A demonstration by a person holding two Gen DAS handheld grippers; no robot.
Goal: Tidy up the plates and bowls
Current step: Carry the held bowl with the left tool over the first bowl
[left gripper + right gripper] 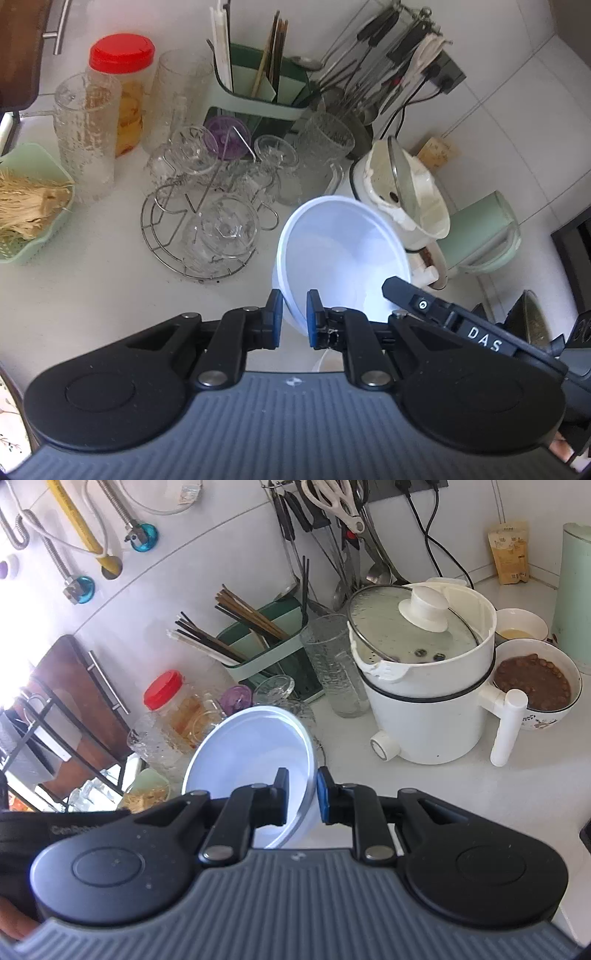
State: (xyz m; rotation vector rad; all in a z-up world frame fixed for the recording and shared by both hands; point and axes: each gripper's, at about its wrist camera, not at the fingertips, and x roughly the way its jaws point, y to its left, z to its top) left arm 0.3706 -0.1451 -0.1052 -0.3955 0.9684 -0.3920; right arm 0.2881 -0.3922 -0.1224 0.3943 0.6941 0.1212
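A white bowl (343, 254) is held tilted above the white counter. My left gripper (293, 317) is shut on its near rim, one pad inside and one outside. In the right wrist view the same white bowl (251, 753) shows, and my right gripper (302, 794) is shut on its opposite rim. The right gripper's black body (472, 332) reaches in from the right in the left wrist view. A bowl of brown food (535, 683) and a small white bowl (521, 626) stand behind the cooker.
A white electric cooker (424, 679) with a glass lid stands at right. A wire rack of glass cups (210, 229), tall glasses (86, 136), a red-lidded jar (122, 85), a green chopstick holder (258, 85) and a green basket (29, 199) crowd the counter's back and left.
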